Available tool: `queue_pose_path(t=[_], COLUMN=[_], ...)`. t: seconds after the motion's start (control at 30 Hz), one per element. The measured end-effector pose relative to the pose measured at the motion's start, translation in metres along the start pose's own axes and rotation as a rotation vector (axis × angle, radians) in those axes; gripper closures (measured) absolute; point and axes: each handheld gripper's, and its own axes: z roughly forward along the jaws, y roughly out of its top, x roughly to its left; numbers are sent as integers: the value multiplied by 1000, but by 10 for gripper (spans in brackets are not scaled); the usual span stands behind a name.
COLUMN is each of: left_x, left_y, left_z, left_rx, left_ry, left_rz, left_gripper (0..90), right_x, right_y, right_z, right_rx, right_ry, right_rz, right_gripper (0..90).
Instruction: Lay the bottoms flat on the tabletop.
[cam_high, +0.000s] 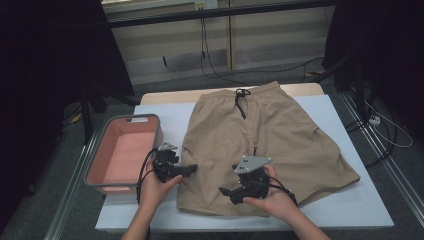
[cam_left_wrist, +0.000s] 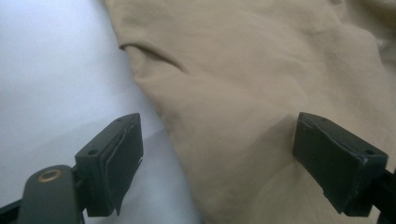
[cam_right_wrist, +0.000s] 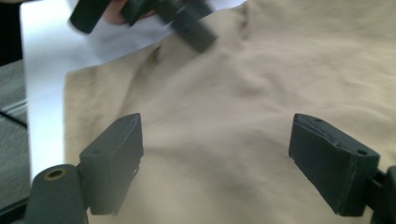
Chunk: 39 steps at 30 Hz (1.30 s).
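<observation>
A pair of tan shorts (cam_high: 280, 135) lies flat on the white table (cam_high: 350, 205), with its black drawstring (cam_high: 242, 100) at the far waistband. My left gripper (cam_high: 192, 169) hovers at the shorts' left edge, jaws open. In the left gripper view its jaws (cam_left_wrist: 217, 158) straddle the cloth's edge (cam_left_wrist: 261, 93) without pressing on it. My right gripper (cam_high: 226, 192) is over the near left leg, pointing left, and is open. In the right gripper view the open jaws (cam_right_wrist: 215, 161) hang above the tan cloth (cam_right_wrist: 261, 84), and the left gripper (cam_right_wrist: 187, 21) shows blurred farther off.
A grey-rimmed pink tub (cam_high: 125, 119) stands at the table's left side, beside my left hand. Cables (cam_high: 210, 60) run over the floor behind the table, and dark stands flank it. The near table edge lies just below both hands.
</observation>
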Motion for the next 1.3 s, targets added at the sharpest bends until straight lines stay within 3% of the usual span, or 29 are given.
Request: queue_pose_path(t=[0.2, 0.37, 0.47, 0.53, 0.57, 0.77, 0.97, 1.3], left_x=[1, -4, -6, -9, -10, -11, -10, -13], left_y=[-7, -11, -11, -10, -11, -10, -9, -2], left_z=[-1, 1, 1, 0, -1, -2, -5, -16], left_rx=[8, 26, 28, 37, 33, 52, 73, 42], left_ry=[2, 6, 14, 5, -7, 11, 17, -4], left_rz=[-13, 20, 18, 27, 9, 16, -5, -37], left_gripper=[155, 162, 177, 251, 297, 495, 719, 859], right_x=[-11, -16, -17, -19, -20, -27, -33, -41], right_y=[-2, 0, -1, -1, -1, 0, 0, 4], right_z=[-3, -3, -3, -3, -3, -6, -7, -7], right_rx=[-1, -7, 4, 6, 3, -12, -14, -20], right_ry=[-28, -34, -52, -59, -61, -85, -110, -141], right_rz=[22, 40, 38, 40, 43, 66, 82, 104], right_gripper=[173, 155, 155, 154, 153, 151, 146, 145])
